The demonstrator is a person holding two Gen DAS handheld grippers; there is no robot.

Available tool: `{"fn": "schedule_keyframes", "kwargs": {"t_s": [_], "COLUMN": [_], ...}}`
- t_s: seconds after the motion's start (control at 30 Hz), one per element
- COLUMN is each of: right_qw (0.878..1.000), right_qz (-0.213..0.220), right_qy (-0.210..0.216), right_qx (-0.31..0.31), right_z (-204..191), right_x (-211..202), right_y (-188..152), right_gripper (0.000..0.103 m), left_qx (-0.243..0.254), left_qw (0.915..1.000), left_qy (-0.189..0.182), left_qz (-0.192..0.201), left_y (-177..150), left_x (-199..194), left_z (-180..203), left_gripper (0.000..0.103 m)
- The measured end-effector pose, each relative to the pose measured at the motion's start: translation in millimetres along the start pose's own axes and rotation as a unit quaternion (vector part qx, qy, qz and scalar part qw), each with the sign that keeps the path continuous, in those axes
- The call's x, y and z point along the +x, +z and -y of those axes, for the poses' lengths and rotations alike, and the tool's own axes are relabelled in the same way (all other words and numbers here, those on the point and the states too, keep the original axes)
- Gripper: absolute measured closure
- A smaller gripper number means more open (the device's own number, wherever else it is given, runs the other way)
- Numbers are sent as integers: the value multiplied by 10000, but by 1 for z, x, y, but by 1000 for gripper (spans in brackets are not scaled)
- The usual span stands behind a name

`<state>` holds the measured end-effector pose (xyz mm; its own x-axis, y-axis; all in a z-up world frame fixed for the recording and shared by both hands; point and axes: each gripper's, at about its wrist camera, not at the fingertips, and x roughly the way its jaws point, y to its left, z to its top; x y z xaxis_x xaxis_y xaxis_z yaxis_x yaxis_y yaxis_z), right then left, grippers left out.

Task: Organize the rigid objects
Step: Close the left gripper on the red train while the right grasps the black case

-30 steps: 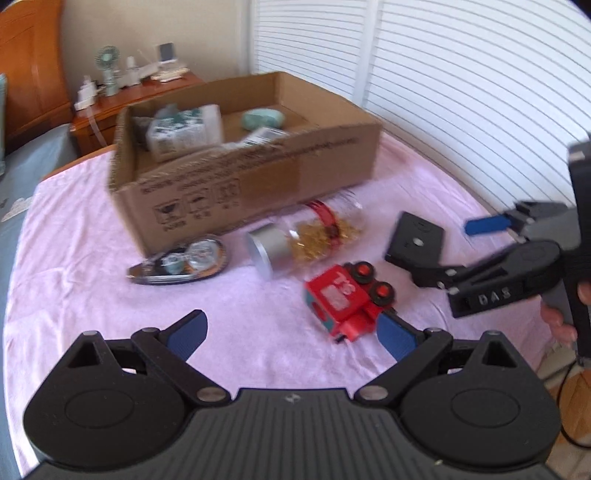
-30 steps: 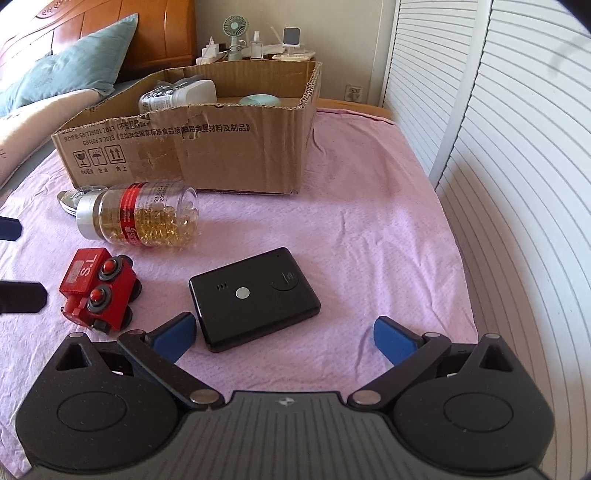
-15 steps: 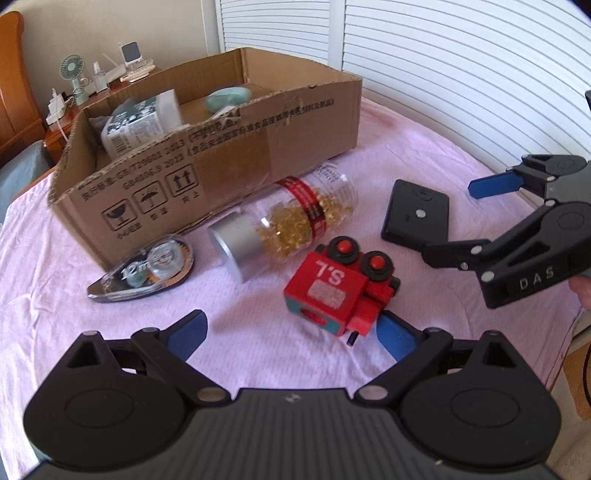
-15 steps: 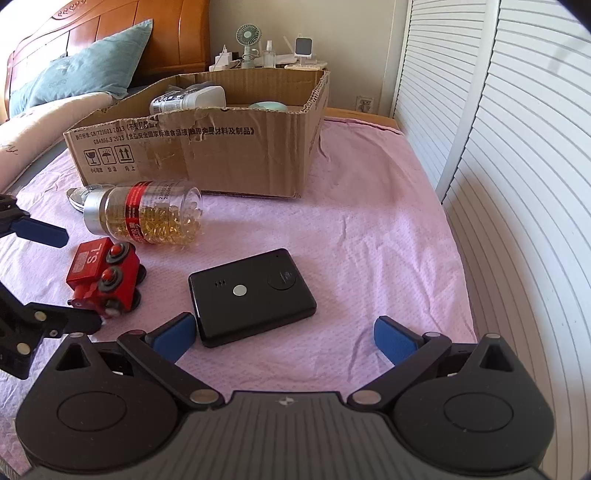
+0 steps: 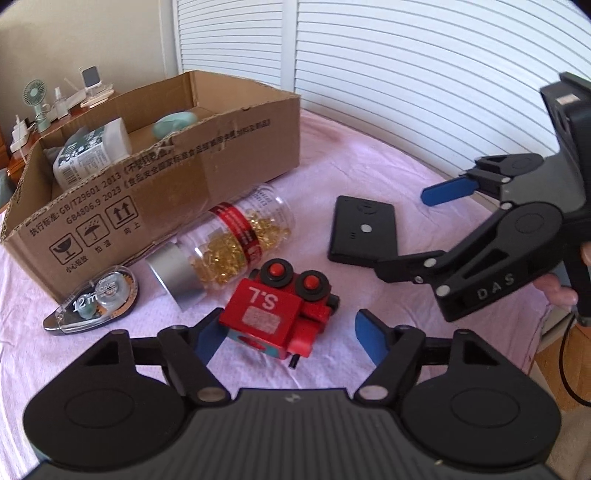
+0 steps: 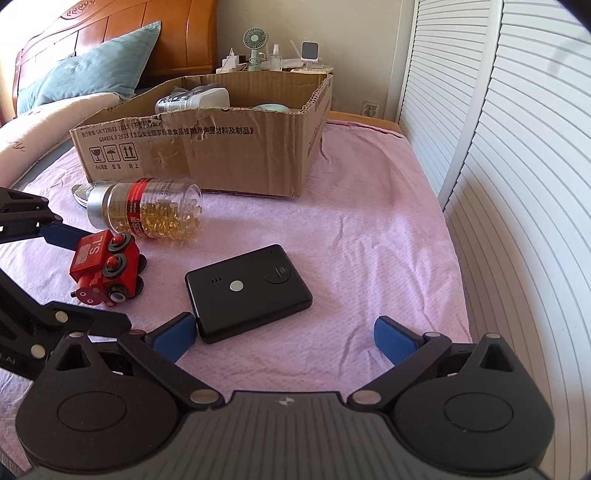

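Note:
A red toy train (image 5: 275, 313) lies on the pink cloth between the blue pads of my open left gripper (image 5: 286, 341); it also shows in the right wrist view (image 6: 105, 267). A flat black device (image 6: 248, 291) lies just ahead of my open right gripper (image 6: 284, 341), its near corner by the left pad; it also shows in the left wrist view (image 5: 364, 229). A clear capsule bottle (image 5: 229, 243) with a silver cap lies on its side before an open cardboard box (image 5: 155, 184). A correction tape (image 5: 94, 297) lies left of the bottle.
The box holds a white bottle (image 5: 92, 153) and a mint-green object (image 5: 175, 123). White louvred doors (image 6: 517, 147) run along the right. A pillow (image 6: 85, 79) and wooden headboard (image 6: 92, 33) stand behind. A nightstand with a small fan (image 6: 255, 48) stands behind the box.
My left gripper has moved forward and down, so the red train now sits between its pads. My right gripper has moved closer to the black device.

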<state>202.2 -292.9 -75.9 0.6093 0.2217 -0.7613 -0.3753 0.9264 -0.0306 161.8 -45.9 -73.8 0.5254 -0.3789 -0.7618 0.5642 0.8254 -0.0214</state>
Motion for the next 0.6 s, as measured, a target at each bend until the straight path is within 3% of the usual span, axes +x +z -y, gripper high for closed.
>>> {"fn": "schedule_keyframes", "kwargs": {"t_s": [0.1,0.3,0.47,0.6], "right_qw": [10000,9996,9970,9928], "right_qz": [22,-5,-49,-40], "right_qy": [-15,157,500,791], "right_qx": [6,-213,-585,-904], "right_z": [-1,-2,-3,-5], "right_x": [0,-2,1,10], "right_y": [-1,-2,3,13], "right_gripper": [0,0,0,0], "left_qx": [33,-57,-549,-450], "left_qw": [10000,9998,9980,9982], "left_qy": [-52,180,321,389], "left_qz": [66,9,22,19], "left_y": [-3,-13,-32,-34], "left_x": [-4,-15,-32,-33], "left_z": [1,3,-4,-4], "left_gripper": [49,49,49,48]}}
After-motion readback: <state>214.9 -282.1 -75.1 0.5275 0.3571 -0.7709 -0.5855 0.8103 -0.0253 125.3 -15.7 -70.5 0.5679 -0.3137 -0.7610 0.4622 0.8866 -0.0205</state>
